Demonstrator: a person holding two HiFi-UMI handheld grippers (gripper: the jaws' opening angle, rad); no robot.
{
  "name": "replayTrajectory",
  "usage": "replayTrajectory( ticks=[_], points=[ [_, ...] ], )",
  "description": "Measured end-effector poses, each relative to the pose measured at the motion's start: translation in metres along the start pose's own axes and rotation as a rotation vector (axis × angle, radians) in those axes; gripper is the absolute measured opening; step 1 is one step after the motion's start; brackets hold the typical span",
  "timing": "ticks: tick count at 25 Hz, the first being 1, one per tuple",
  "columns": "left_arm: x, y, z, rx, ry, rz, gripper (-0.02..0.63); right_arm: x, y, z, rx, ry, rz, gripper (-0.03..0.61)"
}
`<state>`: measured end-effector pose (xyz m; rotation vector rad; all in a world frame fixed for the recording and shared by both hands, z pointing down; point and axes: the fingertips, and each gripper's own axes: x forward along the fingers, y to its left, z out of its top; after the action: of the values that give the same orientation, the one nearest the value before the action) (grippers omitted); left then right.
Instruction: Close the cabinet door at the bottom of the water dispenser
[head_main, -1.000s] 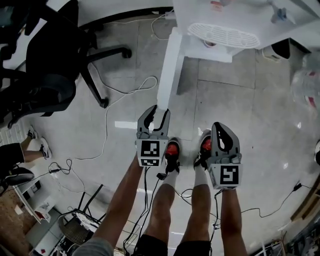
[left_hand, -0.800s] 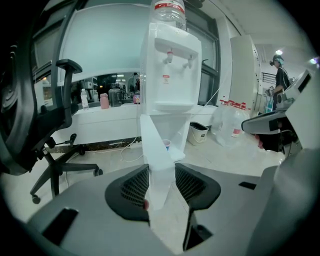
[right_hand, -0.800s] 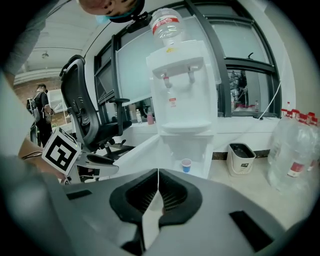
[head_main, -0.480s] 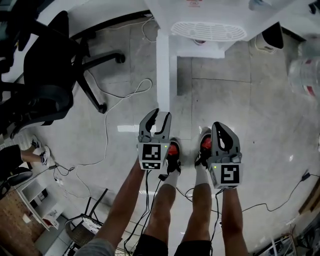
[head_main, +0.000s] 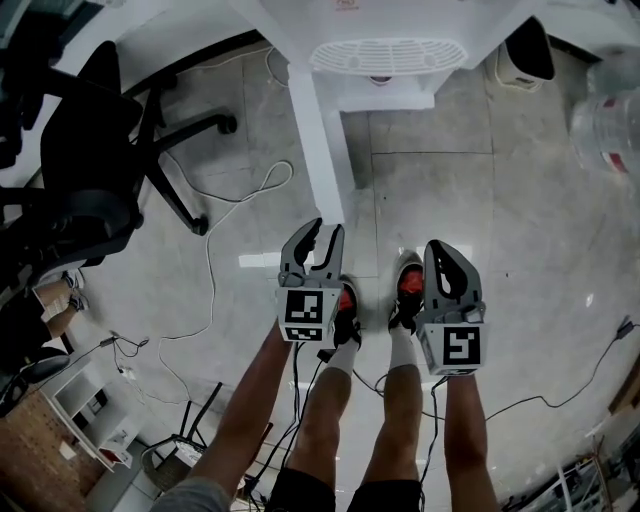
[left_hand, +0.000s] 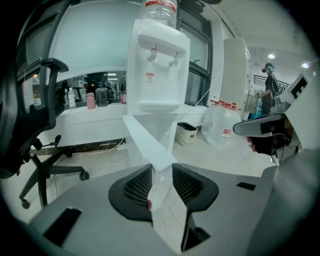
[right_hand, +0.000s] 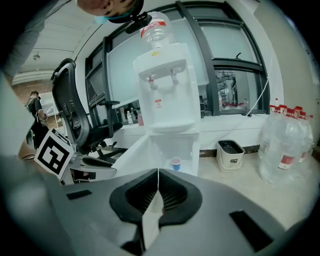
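The white water dispenser (head_main: 385, 55) stands at the top of the head view, and its cabinet door (head_main: 318, 140) hangs open, reaching out toward me. My left gripper (head_main: 320, 232) sits at the door's free edge. Its jaws have just been closing, and in the left gripper view the door (left_hand: 150, 145) fills the gap between the pads of that gripper (left_hand: 161, 172). My right gripper (head_main: 447, 262) hangs beside it to the right, shut and empty. The right gripper view shows the open cabinet with a small cup (right_hand: 175, 163) inside, behind that gripper (right_hand: 158, 175).
A black office chair (head_main: 90, 150) stands to the left, with cables (head_main: 215, 250) trailing over the tiled floor. A small bin (head_main: 527, 50) and large water bottles (head_main: 610, 120) sit to the dispenser's right. The person's feet in red shoes (head_main: 345, 300) are just below the grippers.
The left jaws have narrowed onto the door's edge. The door has swung from slanting left to slanting right in the head view, and the dispenser has drifted left.
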<state>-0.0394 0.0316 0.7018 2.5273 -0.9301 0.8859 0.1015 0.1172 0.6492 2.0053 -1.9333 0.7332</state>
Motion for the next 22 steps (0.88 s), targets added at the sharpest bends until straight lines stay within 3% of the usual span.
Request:
replayTrajectory(
  ticks=[6, 22],
  points=[
    [0.011, -0.018, 0.007, -0.029, 0.003, -0.03, 0.146, -0.008, -0.017, -0.005, 0.026, -0.003, -0.031, 0.021],
    [0.048, -0.069, 0.035, 0.038, 0.004, -0.102, 0.127, -0.013, -0.068, 0.001, 0.069, -0.027, -0.104, 0.021]
  ],
)
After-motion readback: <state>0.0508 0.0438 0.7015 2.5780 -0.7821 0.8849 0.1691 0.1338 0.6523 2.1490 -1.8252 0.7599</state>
